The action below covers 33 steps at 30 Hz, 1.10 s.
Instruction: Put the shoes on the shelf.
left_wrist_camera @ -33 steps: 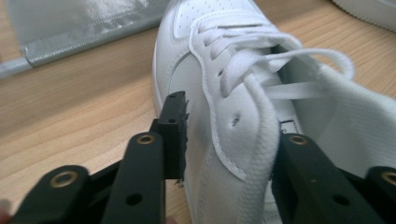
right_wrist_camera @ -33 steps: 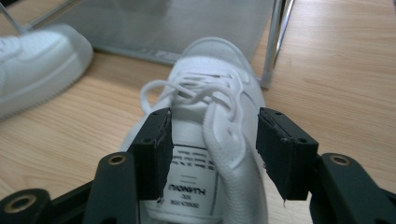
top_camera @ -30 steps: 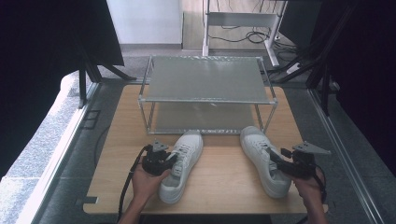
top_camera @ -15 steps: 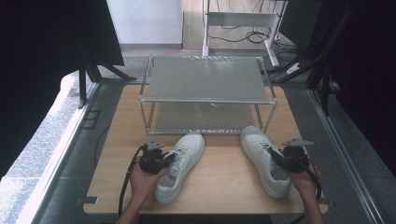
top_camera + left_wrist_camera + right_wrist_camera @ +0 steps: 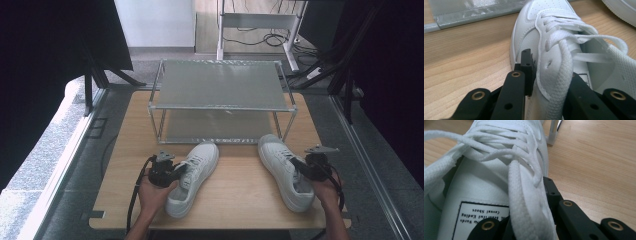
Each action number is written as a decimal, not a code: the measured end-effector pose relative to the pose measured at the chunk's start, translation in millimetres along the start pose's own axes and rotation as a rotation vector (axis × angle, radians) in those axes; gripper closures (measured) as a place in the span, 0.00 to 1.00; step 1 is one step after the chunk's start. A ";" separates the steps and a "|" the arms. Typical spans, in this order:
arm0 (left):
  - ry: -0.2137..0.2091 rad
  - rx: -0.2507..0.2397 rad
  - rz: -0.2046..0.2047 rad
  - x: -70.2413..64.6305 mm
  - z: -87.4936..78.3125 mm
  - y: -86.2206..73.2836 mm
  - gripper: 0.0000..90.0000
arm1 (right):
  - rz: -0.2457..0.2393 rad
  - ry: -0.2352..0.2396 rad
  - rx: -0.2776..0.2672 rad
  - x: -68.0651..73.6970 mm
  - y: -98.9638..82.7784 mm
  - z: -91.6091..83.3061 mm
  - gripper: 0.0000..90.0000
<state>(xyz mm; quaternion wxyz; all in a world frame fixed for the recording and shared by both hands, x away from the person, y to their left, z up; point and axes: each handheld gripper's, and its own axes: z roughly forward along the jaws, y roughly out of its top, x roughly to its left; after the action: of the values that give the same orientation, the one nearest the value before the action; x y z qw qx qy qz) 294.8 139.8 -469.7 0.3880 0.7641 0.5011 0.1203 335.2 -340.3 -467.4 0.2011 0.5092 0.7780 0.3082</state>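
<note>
Two white lace-up sneakers lie on the wooden table [image 5: 235, 200], toes toward the rack. My left gripper [image 5: 179, 171] sits at the left shoe [image 5: 196, 167]. Its jaws have just been closing and now pinch the shoe's side wall beside the laces, one jaw outside and one inside [image 5: 549, 67]. My right gripper [image 5: 300, 167] is at the right shoe [image 5: 280, 165]. Its jaws have just closed on that shoe's side wall near the collar [image 5: 529, 200], with the outer finger [image 5: 549, 187] against the leather. Both soles rest on the table.
A two-tier metal rack [image 5: 220, 90] with grey mesh shelves stands at the back of the table, just beyond the shoes' toes. One rack leg [image 5: 552, 132] stands close to the right shoe. Dark frames and cables lie on the floor around the table.
My right gripper has come in and down onto the right shoe, and its jaws have closed on the side wall. The left gripper's jaws have tightened on the left shoe; that hand hardly moved.
</note>
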 end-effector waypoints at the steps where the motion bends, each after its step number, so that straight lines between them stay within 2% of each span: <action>1: -0.002 -0.003 0.000 0.4 0.0 -0.2 0.89 | 0.010 0.007 -0.005 -1.7 -0.8 -0.3 0.96; 7: -0.027 -0.027 0.003 2.6 -1.3 -2.1 0.90 | 0.043 0.025 -0.030 -2.5 -2.5 -1.9 0.96; 14: -0.087 -0.047 -0.026 8.4 -5.8 -2.4 0.90 | 0.084 0.085 -0.112 -3.1 -6.4 -13.9 0.96; 17: -0.111 -0.081 -0.035 9.5 -12.8 -0.9 0.90 | 0.105 0.111 -0.148 -1.9 -6.1 -19.9 0.96; 21: -0.134 -0.156 -0.027 9.6 -26.1 2.4 0.90 | 0.131 0.163 -0.192 0.9 -5.5 -25.5 0.96; 25: -0.176 -0.220 -0.029 11.3 -38.2 5.3 0.90 | 0.147 0.217 -0.224 4.1 -4.6 -28.7 0.96; 29: -0.211 -0.245 -0.043 13.2 -44.2 6.4 0.90 | 0.153 0.231 -0.242 8.6 -3.4 -31.5 0.96; 33: -0.228 -0.262 -0.044 13.5 -47.6 7.3 0.91 | 0.160 0.249 -0.264 13.3 -2.7 -35.4 0.96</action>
<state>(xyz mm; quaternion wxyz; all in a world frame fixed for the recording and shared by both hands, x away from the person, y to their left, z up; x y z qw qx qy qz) 278.8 172.5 -435.4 0.5410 0.7047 0.4504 0.0886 305.9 -338.7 -443.4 0.1433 0.4967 0.7068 0.4829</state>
